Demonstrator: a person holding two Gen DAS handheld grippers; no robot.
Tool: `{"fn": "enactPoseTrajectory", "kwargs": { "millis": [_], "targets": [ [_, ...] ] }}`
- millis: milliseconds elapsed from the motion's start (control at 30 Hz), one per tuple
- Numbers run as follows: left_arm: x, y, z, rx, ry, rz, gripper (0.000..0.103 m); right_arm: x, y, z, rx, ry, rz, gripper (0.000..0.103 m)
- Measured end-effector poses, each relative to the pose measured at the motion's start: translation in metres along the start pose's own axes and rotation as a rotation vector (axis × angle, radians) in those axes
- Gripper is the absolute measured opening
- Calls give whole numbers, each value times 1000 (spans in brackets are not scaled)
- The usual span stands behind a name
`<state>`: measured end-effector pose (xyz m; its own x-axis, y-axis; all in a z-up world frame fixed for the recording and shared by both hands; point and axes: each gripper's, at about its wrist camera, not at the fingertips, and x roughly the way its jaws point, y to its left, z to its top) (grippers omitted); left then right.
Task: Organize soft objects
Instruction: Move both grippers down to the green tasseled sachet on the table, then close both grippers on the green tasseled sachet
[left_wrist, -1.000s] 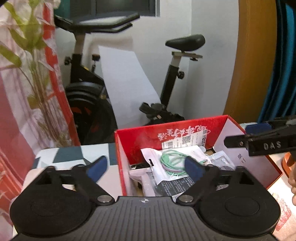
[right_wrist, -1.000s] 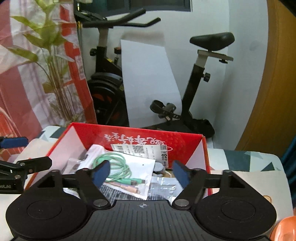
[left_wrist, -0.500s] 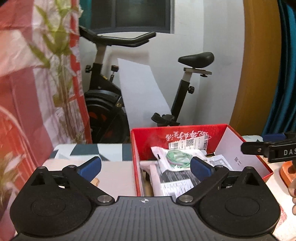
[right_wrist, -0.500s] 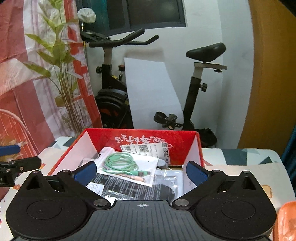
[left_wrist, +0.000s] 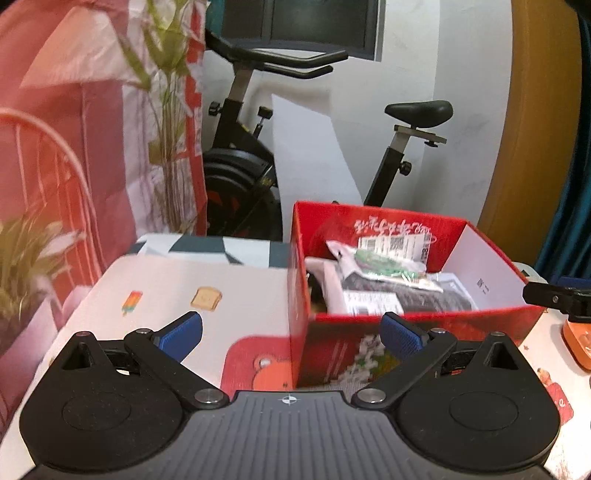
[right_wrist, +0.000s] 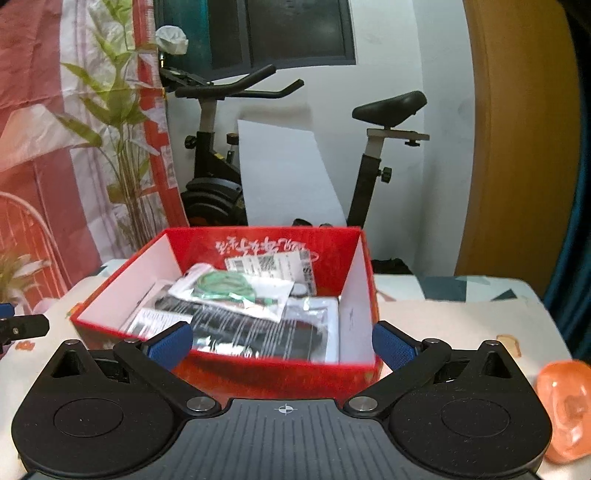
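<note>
Right wrist view: red box (right_wrist: 236, 369) of bagged items at 12 o'clock on desk (right_wrist: 461, 321). Right tongs (right_wrist: 282, 341) spread wide, empty. Left tongs (left_wrist: 291, 334) likewise gaping, nothing held.

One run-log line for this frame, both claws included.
left claw: open, empty | right claw: open, empty | red box: on table, holds bagged green cable and other packets | nothing grasped

Box (right_wrist: 236, 373) on table (right_wrist: 461, 317), packets (right_wrist: 236, 291) inside box, exercise bike (right_wrist: 214, 184) behind table, plant (right_wrist: 118, 122) left
</note>
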<state>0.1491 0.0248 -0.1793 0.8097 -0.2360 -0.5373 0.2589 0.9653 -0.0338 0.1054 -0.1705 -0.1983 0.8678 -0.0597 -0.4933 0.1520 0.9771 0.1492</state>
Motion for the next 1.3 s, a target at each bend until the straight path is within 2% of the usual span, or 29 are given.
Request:
{"fn": "enactPoseTrajectory", "kwargs": {
  "millis": [233, 500, 733, 1000, 1300],
  "targets": [
    [3, -1, -30, -5, 56, -16, 103, -4, 4, -28, 23, 31, 42, 103],
    [7, -5, -64, -24, 167, -53, 102, -5, 12, -59, 8, 123, 68, 102],
    [5, -16, -69, 10, 187, -61, 102, -9, 21, -81, -14, 194, 98, 102],
    [-3, -26, -83, 25, 248, -48, 102, -21, 30, -92, -53, 230, 128, 102],
    [-20, -41, -98, 52, 236, -70, 102, -41, 38, -121, -101, 261, 137, 101]
  ]
}}
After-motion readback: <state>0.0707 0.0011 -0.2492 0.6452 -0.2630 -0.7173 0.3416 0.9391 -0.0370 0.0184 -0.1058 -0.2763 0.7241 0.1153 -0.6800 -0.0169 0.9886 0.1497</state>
